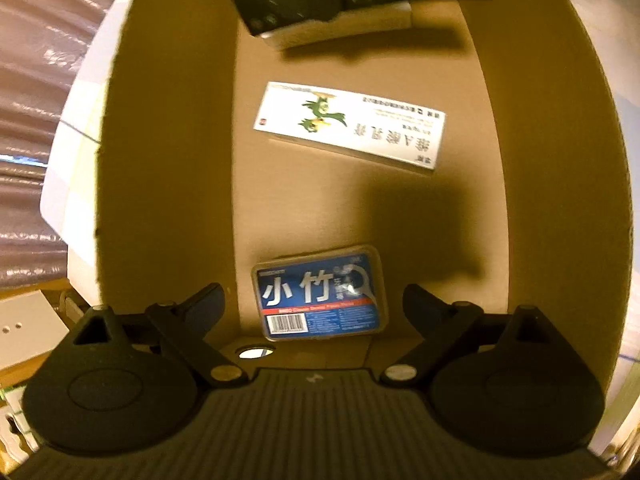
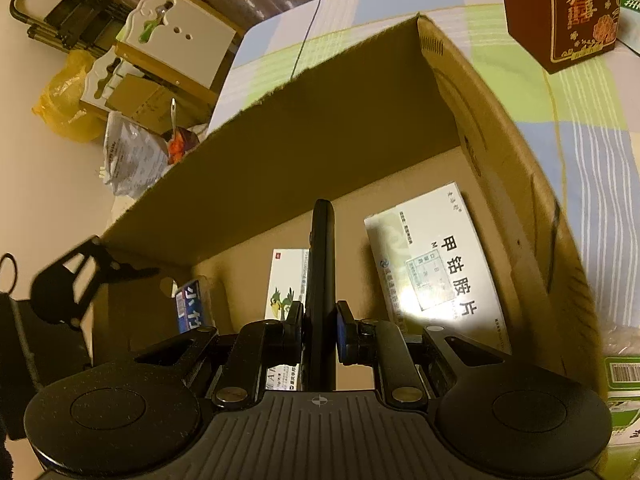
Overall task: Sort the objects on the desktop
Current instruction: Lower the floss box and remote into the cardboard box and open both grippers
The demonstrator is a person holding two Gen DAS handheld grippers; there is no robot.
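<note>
Two pairs of fingers over the cardboard box (image 1: 168,160). Left gripper (image 1: 314,300) spread wide, holding nothing, the blue floss case (image 1: 320,294) flat on the box floor just between and below. Right gripper (image 2: 318,334) clamped narrow on a slim black remote (image 2: 320,280), held on edge above the box floor, not yet put down. Beside it inside the box: the white carton with a green bird (image 1: 350,124) and a bigger white medicine box (image 2: 436,268). Judged well along: three items already sorted in, the remote next. Left outside on the checked worktop (image 2: 580,152): a dark red gift box (image 2: 560,8), maybe more out of view
</note>
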